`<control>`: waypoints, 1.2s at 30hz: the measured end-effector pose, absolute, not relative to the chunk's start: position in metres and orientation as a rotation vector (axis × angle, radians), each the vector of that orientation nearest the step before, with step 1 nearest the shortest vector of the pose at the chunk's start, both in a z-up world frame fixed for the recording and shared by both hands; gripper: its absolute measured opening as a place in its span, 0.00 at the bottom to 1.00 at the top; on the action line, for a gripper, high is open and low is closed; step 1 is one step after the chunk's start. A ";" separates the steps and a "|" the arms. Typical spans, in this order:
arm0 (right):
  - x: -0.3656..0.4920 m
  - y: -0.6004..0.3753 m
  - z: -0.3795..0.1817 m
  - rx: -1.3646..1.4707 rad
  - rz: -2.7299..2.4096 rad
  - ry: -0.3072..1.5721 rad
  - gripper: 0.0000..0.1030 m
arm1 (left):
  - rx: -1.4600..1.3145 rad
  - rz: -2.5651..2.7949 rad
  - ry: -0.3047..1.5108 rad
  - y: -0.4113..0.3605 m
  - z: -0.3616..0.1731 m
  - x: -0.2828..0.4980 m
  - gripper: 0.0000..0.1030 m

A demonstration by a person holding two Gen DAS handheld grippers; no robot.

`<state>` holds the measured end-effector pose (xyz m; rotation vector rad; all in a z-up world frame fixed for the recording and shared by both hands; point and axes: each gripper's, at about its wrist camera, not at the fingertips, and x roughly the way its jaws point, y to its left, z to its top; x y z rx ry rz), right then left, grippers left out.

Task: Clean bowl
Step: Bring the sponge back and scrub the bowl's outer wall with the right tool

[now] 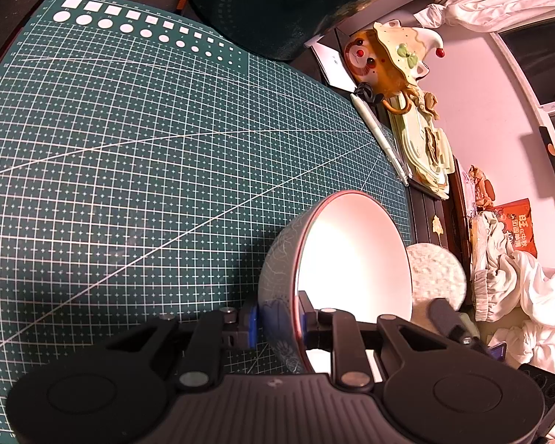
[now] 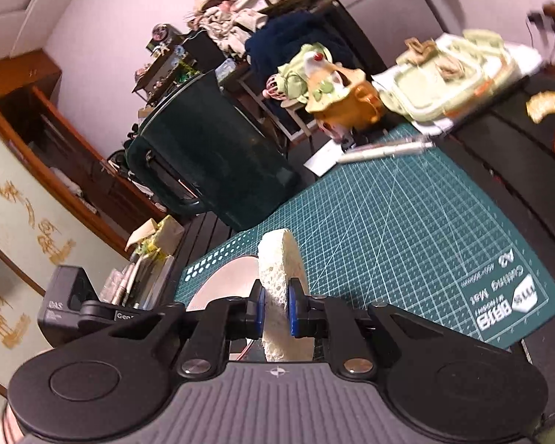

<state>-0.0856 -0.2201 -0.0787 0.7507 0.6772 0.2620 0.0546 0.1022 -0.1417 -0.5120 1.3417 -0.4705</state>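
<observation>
Left tool [image 1: 279,323] clamps rim of glazed blue-and-white ceramic bowl [image 1: 351,259], lower right: rigid, slippery, breakable. Right tool [image 2: 275,309] pinches soft white sponge disc [image 2: 277,270].

A green gridded cutting mat [image 1: 148,155] covers the dark desk [image 2: 499,155], with a pale pen [image 1: 381,137] at its edge, near an orange figurine [image 1: 381,59] and a dark green jug [image 2: 207,148].
</observation>
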 end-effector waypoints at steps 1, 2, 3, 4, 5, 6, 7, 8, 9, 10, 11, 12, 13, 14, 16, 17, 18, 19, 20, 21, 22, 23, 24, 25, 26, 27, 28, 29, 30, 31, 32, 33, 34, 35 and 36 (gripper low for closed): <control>-0.086 -0.221 -0.076 0.758 0.271 0.668 0.12 | -0.511 -0.470 1.342 0.101 -0.141 0.053 0.20; -0.086 -0.222 -0.074 0.760 0.275 0.662 0.11 | -0.511 -0.470 1.342 0.100 -0.142 0.053 0.20; -0.086 -0.221 -0.073 0.758 0.277 0.658 0.12 | -0.510 -0.470 1.342 0.100 -0.144 0.054 0.20; -0.086 -0.221 -0.073 0.760 0.278 0.657 0.12 | -0.510 -0.470 1.342 0.100 -0.144 0.054 0.20; -0.086 -0.221 -0.075 0.766 0.281 0.660 0.12 | -0.511 -0.470 1.342 0.100 -0.145 0.054 0.20; -0.086 -0.221 -0.078 0.774 0.283 0.664 0.12 | -0.511 -0.469 1.342 0.099 -0.144 0.054 0.20; -0.085 -0.222 -0.080 0.779 0.284 0.669 0.12 | -0.511 -0.469 1.342 0.099 -0.144 0.054 0.20; -0.085 -0.222 -0.081 0.785 0.284 0.675 0.12 | -0.511 -0.469 1.342 0.100 -0.144 0.053 0.20; -0.085 -0.223 -0.082 0.794 0.283 0.681 0.12 | -0.511 -0.470 1.342 0.100 -0.144 0.053 0.20; -0.085 -0.224 -0.083 0.802 0.282 0.687 0.12 | -0.511 -0.470 1.342 0.099 -0.144 0.053 0.20; -0.085 -0.225 -0.084 0.810 0.281 0.693 0.12 | -0.511 -0.470 1.342 0.098 -0.144 0.052 0.20; -0.085 -0.226 -0.085 0.818 0.280 0.699 0.12 | -0.511 -0.470 1.342 0.097 -0.143 0.052 0.20; -0.084 -0.226 -0.086 0.827 0.279 0.705 0.12 | -0.510 -0.470 1.342 0.096 -0.143 0.052 0.20; -0.085 -0.227 -0.086 0.830 0.279 0.705 0.12 | -0.510 -0.470 1.342 0.096 -0.143 0.052 0.20; -0.086 -0.230 -0.080 0.845 0.293 0.677 0.12 | -0.510 -0.469 1.342 0.097 -0.145 0.051 0.20; -0.085 -0.230 -0.080 0.847 0.297 0.677 0.12 | -0.510 -0.469 1.341 0.097 -0.145 0.050 0.20; -0.085 -0.230 -0.082 0.854 0.297 0.680 0.12 | -0.510 -0.469 1.342 0.097 -0.145 0.050 0.20; -0.084 -0.230 -0.086 0.869 0.299 0.689 0.12 | -0.510 -0.469 1.341 0.098 -0.146 0.050 0.20; -0.084 -0.230 -0.090 0.885 0.300 0.697 0.12 | -0.510 -0.468 1.341 0.097 -0.145 0.050 0.20; -0.084 -0.231 -0.093 0.901 0.301 0.702 0.12 | -0.510 -0.469 1.342 0.096 -0.145 0.054 0.20; -0.083 -0.232 -0.097 0.918 0.301 0.710 0.12 | -0.510 -0.469 1.342 0.099 -0.147 0.055 0.20; -0.083 -0.233 -0.100 0.934 0.300 0.719 0.12 | -0.511 -0.469 1.343 0.100 -0.147 0.056 0.20; -0.083 -0.235 -0.101 0.950 0.298 0.724 0.12 | -0.511 -0.469 1.343 0.100 -0.147 0.056 0.20; -0.083 -0.237 -0.101 0.965 0.295 0.727 0.12 | -0.512 -0.469 1.343 0.099 -0.147 0.056 0.20; -0.083 -0.239 -0.102 0.980 0.292 0.730 0.12 | -0.511 -0.470 1.343 0.098 -0.147 0.056 0.20; -0.084 -0.240 -0.100 0.987 0.294 0.723 0.12 | -0.511 -0.470 1.343 0.097 -0.147 0.055 0.20; -0.084 -0.241 -0.098 0.990 0.298 0.712 0.12 | -0.510 -0.470 1.343 0.098 -0.149 0.055 0.20; -0.084 -0.241 -0.094 0.989 0.303 0.698 0.12 | -0.510 -0.470 1.343 0.098 -0.149 0.055 0.20; -0.084 -0.241 -0.093 0.988 0.306 0.693 0.12 | -0.510 -0.470 1.343 0.098 -0.149 0.055 0.20; -0.084 -0.241 -0.093 0.986 0.309 0.694 0.12 | -0.510 -0.470 1.343 0.098 -0.149 0.055 0.20; -0.083 -0.240 -0.098 0.997 0.307 0.705 0.12 | -0.510 -0.470 1.343 0.099 -0.150 0.055 0.20; -0.082 -0.240 -0.104 1.014 0.299 0.723 0.13 | -0.511 -0.470 1.343 0.100 -0.150 0.056 0.20; -0.082 -0.240 -0.110 1.032 0.289 0.743 0.13 | -0.512 -0.470 1.343 0.101 -0.150 0.057 0.20; -0.082 -0.240 -0.116 1.049 0.279 0.763 0.13 | -0.513 -0.471 1.343 0.102 -0.151 0.058 0.20; -0.081 -0.240 -0.121 1.068 0.275 0.784 0.13 | -0.512 -0.470 1.342 0.103 -0.151 0.058 0.20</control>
